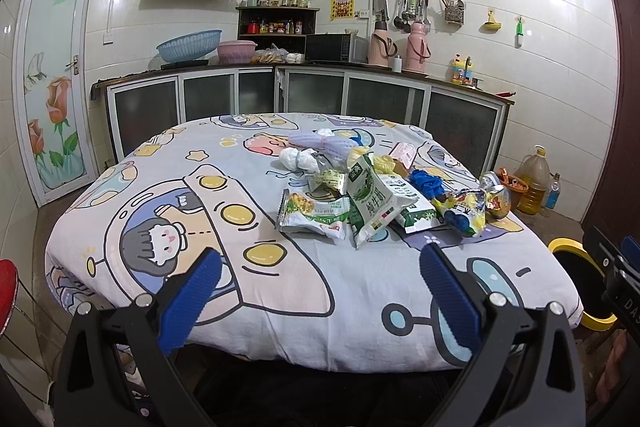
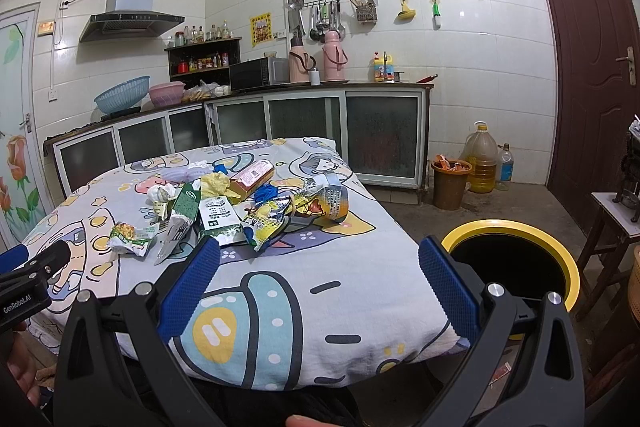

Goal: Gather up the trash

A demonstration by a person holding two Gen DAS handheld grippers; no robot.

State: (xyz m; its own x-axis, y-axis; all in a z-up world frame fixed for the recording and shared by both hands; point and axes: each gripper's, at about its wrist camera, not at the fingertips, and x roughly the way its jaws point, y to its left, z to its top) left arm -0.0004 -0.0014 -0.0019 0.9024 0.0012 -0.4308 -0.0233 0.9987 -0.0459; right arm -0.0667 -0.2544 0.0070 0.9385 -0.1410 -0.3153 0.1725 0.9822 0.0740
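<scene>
A pile of trash lies on the cartoon-print tablecloth [image 1: 280, 287]: a green-white milk pouch [image 1: 370, 199], a snack wrapper [image 1: 312, 213], crumpled white tissue [image 1: 298, 159], blue plastic [image 1: 428, 183], a yellow-blue wrapper [image 1: 466, 213]. The pile also shows in the right wrist view [image 2: 240, 203]. My left gripper [image 1: 320, 267] is open and empty, near the table's front edge, short of the pile. My right gripper [image 2: 320, 259] is open and empty over the table's near right corner. A black bin with a yellow rim [image 2: 516, 259] stands on the floor to the right of the table.
A kitchen counter [image 1: 304, 67] with bowls, microwave and thermoses runs behind the table. A brown bucket [image 2: 450, 183], oil jug [image 2: 482, 159] and bottle stand by the back wall. A wooden stool [image 2: 608, 227] is right of the bin; a brown door [image 2: 592, 67] is behind it.
</scene>
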